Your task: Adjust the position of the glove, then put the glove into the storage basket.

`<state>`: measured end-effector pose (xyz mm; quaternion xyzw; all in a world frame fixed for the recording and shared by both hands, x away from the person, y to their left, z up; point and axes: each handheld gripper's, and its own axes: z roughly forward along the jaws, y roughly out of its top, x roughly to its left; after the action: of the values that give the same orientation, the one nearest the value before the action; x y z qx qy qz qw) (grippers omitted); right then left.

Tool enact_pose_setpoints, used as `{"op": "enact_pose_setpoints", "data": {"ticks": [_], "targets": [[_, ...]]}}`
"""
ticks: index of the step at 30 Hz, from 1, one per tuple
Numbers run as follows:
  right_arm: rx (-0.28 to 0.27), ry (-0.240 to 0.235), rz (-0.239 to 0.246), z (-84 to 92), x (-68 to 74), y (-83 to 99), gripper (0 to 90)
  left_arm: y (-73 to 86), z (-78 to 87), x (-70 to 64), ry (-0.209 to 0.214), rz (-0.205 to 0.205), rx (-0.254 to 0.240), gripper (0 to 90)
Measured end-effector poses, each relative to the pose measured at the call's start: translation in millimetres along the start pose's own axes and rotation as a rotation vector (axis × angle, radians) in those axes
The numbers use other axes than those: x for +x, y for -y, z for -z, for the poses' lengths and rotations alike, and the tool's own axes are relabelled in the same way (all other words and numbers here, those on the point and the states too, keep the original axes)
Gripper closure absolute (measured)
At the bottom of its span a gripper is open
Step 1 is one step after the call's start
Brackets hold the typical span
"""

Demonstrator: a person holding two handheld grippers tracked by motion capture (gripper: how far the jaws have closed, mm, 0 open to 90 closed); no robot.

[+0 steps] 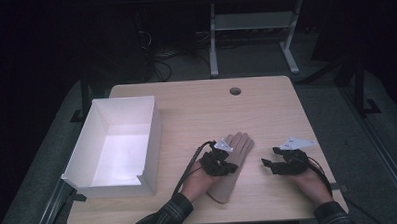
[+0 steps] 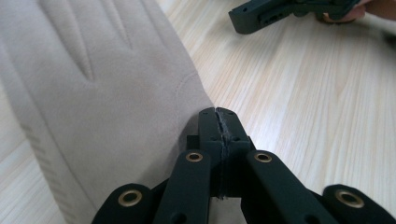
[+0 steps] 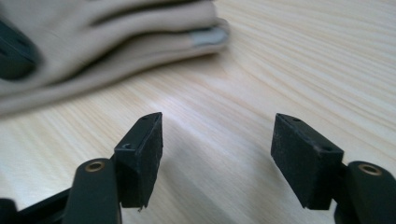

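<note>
Two grippers are in your hands, and between them and the far left lies the layout you work across. At the left of the table stands an open white box, nothing visible inside it. Just right of it is your left gripper, hovering over or resting on the tan glove; its jaws are pressed together at the glove's right edge, and in the left gripper view you cannot tell whether any fabric is actually pinched in the seam between them. The glove lies flat, long axis running from the cuff near you to the fingers pointing away and slightly right. Further right, your right gripper sits over bare wood, jaws spread wide and holding nothing, pointing left toward the glove, which lies near it. My guess is the glove goes to the box: your left hand is nearer both, so the carry runs leftward.
</note>
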<state>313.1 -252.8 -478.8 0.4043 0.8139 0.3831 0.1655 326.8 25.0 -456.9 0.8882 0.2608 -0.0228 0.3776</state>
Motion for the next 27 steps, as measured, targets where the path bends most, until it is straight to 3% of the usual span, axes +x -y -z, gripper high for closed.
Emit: {"op": "enact_pose_setpoints", "data": {"ticks": [10,14,19,21,25,27], "targets": [[0.021,0.017,0.002,-3.3,0.3,-0.1,31.6,19.7,23.4,3.0,-0.012,-0.006,0.030,88.0],[0.022,0.017,0.006,-3.5,0.5,-0.2,31.0,27.9,32.0,3.2,-0.017,-0.027,0.041,85.5],[0.028,0.009,-0.002,-4.1,-0.7,-0.6,28.4,29.0,36.0,1.1,-0.023,-0.041,0.045,81.6],[0.029,0.007,-0.001,-4.3,-0.5,-0.6,27.6,25.8,37.8,-1.4,-0.029,-0.050,0.035,77.0],[0.035,0.002,-0.001,-4.5,0.0,-0.9,26.2,17.7,43.4,-5.3,-0.054,-0.048,0.013,55.2],[0.036,0.001,0.000,-4.6,0.1,-1.0,25.7,14.6,46.4,-5.4,-0.082,-0.060,0.004,49.3]]}}
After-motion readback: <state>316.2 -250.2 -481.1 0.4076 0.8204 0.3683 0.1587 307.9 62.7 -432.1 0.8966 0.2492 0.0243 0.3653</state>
